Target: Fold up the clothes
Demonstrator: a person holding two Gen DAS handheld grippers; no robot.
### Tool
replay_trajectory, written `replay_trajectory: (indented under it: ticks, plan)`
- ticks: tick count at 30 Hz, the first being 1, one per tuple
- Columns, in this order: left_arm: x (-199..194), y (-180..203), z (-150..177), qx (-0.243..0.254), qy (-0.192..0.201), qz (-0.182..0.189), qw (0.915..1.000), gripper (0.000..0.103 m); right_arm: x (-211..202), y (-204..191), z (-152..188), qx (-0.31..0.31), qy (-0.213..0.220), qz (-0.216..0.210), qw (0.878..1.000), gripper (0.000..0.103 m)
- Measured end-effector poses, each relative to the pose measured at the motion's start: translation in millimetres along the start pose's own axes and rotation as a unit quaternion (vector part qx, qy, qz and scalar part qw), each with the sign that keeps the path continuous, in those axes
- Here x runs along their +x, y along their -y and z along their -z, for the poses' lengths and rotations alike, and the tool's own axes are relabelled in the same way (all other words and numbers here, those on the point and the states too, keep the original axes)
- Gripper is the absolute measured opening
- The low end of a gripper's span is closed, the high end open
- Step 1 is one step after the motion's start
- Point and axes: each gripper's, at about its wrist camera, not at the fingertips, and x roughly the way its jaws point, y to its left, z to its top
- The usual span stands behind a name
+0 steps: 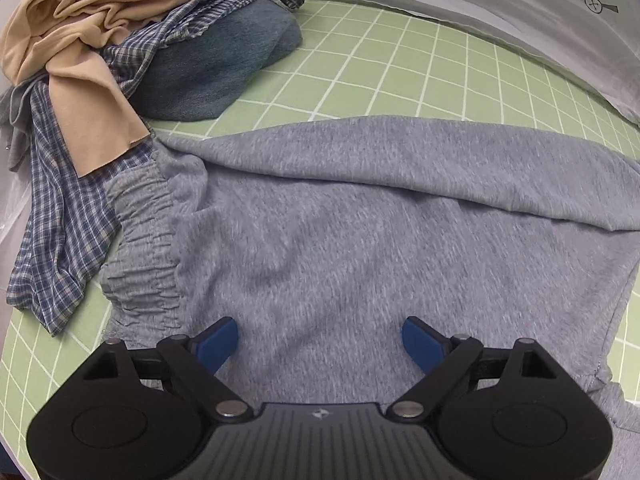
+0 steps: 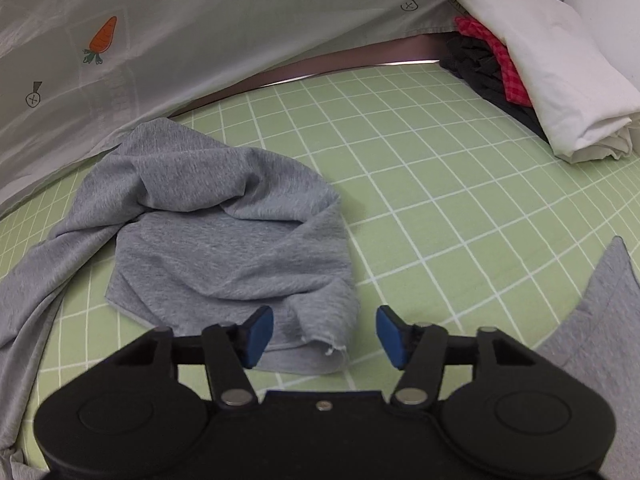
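**Left wrist view: open jaws over grey trousers, folds at risk**

Left wrist view shows the left gripper (image 1: pixel 320 340) spread wide and empty above the grey trousers (image 1: pixel 360 240), just beside their gathered waistband (image 1: pixel 140 240). The heap of unfolded clothes (image 1: pixel 100 60) overlaps that waistband, so lifting could drag the checked shirt (image 1: pixel 60 220) along. By the waistband's far end, the right gripper (image 2: pixel 325 334) stands partly open, gripping nothing, over a crumpled trouser leg (image 2: pixel 224 220); pinching there may catch several layers.
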Motion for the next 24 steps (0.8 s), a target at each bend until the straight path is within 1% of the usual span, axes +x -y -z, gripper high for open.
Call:
replay_trajectory:
  ticks: [1,2,3,6,11,15,19,21,24]
  plan:
    - [1,-1,0,-0.004,-0.001,0.001,1.0000,0.096,1,1,-1,0.000,-0.001,-0.006,1.000,0.027]
    - [2,-3,0,-0.007,-0.001,0.001,1.0000,0.097,2,1,-2,-0.004,-0.001,-0.006,1.000,0.017]
    - [3,-4,1,-0.011,-0.002,0.003,0.9999,0.097,1,1,-2,-0.011,0.001,-0.003,1.000,0.001]
    - [4,-8,1,-0.022,-0.002,0.008,0.9997,0.100,-11,6,-2,-0.036,0.027,0.017,0.999,0.002]
    - [7,-10,3,-0.024,0.004,0.012,0.9996,0.103,-46,36,-7,-0.057,0.080,0.095,0.991,0.001]
    - [8,-10,4,-0.023,0.009,0.014,0.9996,0.103,-81,85,-9,-0.023,0.117,0.161,0.980,0.001]
    - [8,-11,3,-0.018,0.009,0.016,0.9997,0.103,-109,127,-12,-0.014,0.146,0.231,0.962,0.001]
    - [8,-11,1,-0.016,0.006,0.016,0.9997,0.103,-118,144,-13,0.000,0.153,0.246,0.957,0.001]
    - [10,-11,-2,-0.015,0.001,0.016,0.9998,0.103,-126,161,-14,0.026,0.158,0.247,0.956,0.001]
